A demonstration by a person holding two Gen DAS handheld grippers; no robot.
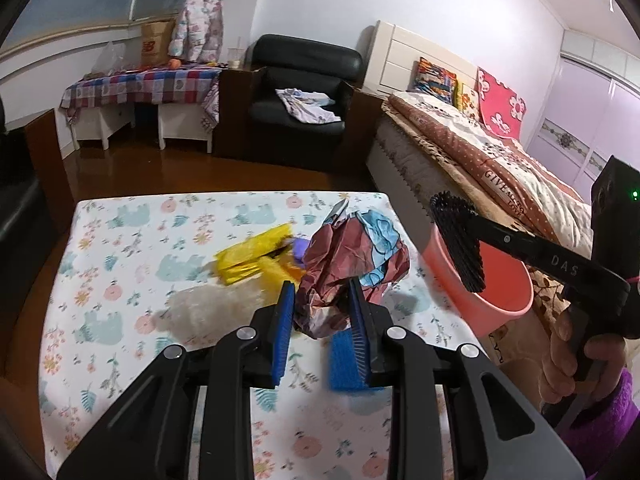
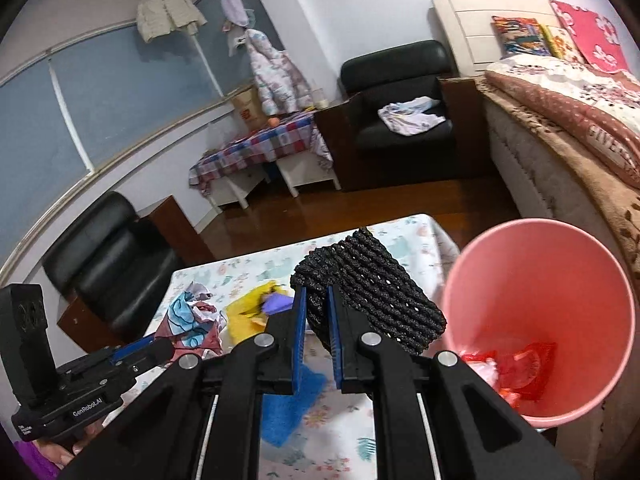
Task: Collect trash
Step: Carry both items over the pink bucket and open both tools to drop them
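Your left gripper (image 1: pixel 322 300) is clamped on the crumpled wrapper (image 1: pixel 352 264), held just above the table (image 1: pixel 120 240) near its right edge. Your right gripper (image 2: pixel 316 320) pinches the black foam net (image 2: pixel 372 296) beside the pink bin (image 2: pixel 540 280). Both pieces look light, soft and springy, so I judge bunched folds the best hold, not loose flaps.

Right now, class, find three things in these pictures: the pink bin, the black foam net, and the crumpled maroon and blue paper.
pink bin (image 2: pixel 560 280): right wrist view, bare inner wall.
black foam net (image 2: pixel 380 288): right wrist view, middle of the mesh.
crumpled maroon and blue paper (image 1: pixel 344 256): left wrist view, maroon middle of the wad.
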